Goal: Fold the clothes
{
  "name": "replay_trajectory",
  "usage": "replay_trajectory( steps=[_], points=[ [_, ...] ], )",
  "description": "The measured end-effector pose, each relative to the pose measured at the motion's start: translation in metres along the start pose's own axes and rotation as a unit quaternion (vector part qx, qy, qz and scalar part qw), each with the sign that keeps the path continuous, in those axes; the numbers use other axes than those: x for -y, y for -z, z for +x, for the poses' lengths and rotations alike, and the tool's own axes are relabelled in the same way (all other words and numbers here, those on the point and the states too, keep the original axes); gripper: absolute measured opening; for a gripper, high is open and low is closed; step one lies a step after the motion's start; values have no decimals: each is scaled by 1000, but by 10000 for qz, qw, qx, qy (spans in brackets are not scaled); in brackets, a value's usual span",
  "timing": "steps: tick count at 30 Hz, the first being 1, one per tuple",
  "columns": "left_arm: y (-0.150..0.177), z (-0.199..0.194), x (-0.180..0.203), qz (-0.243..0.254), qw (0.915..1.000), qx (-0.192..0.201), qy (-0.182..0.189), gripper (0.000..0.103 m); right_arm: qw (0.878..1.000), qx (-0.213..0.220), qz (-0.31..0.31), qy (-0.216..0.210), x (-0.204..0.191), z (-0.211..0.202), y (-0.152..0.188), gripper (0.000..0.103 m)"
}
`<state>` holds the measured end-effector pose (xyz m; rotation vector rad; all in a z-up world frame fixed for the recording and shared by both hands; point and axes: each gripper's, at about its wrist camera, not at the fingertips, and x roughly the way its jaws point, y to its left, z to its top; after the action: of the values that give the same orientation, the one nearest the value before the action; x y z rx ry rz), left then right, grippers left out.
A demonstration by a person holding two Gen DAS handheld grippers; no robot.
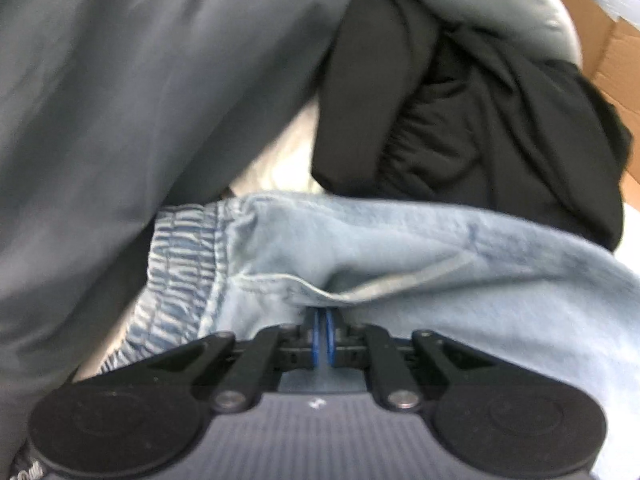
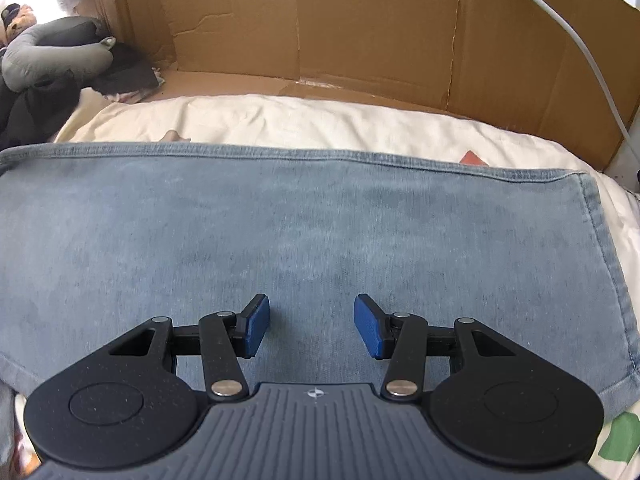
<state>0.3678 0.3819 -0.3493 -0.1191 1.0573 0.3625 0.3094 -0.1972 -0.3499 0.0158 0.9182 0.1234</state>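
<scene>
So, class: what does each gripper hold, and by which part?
Left gripper: jeans, pinched at a seam fold near the elastic waistband. Right gripper: open, holding nothing.

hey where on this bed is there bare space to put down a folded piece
Bare cream sheet runs between the jeans' far hem and the cardboard wall. A narrower strip lies past the jeans' right edge. The far left corner is crowded with dark clothes and a grey pillow.

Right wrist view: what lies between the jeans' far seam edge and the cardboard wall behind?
Only a bare strip of cream bedding separates the jeans from the cardboard; a small red-orange scrap peeks out at the seam.
</scene>
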Motion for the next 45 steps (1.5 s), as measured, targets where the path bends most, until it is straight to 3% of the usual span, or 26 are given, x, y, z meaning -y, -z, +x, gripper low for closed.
replay_trajectory(
  steps=[10, 13, 15, 17, 20, 22, 26, 30, 33, 36, 41, 45],
  points=[
    [-2, -12, 1, -44, 9998, -195, -69, 8, 9998, -25, 141, -104, 13, -15, 11, 54],
    [3, -27, 1, -111, 9996, -257, -27, 17, 9997, -49, 37, -254, 12, -19, 10, 54],
    [9, -39, 4, -11, 9998, -196, -55, 39, 9994, -13, 11, -333, 11, -20, 9, 54],
    [17, -48, 6, 155, 9998, -146, -37, 47, 9992, -48, -25, -388, 10, -19, 10, 54],
    [28, -53, -1, 11, 9995, -307, 40, 48, 9990, -113, -77, -433, 4, -22, 11, 54],
    [32, -62, -12, -343, 9987, -372, -14, 48, 9988, -68, 17, -480, 2, -28, 11, 54],
    [32, -83, -25, -240, 9990, -357, -153, 48, 9974, 27, 73, -713, -2, -46, 7, 54],
    [21, -103, -45, -250, 9994, -234, -50, 48, 9945, 131, 41, -1034, -2, -72, -7, 54],
    [26, -137, -54, -286, 9995, -111, 31, 48, 9918, 169, 174, -1254, -2, -92, -14, 54],
    [39, -176, -58, -330, 9994, -45, 55, 56, 9899, 176, 33, -1403, -4, -119, -20, 54],
    [57, -238, -65, -203, 9998, -57, 9, 57, 9867, 265, -168, -1593, -7, -175, -37, 54],
    [70, -288, -83, -164, 9999, 21, -12, 68, 9829, 303, -473, -1756, -14, -225, -57, 54]
  ],
)
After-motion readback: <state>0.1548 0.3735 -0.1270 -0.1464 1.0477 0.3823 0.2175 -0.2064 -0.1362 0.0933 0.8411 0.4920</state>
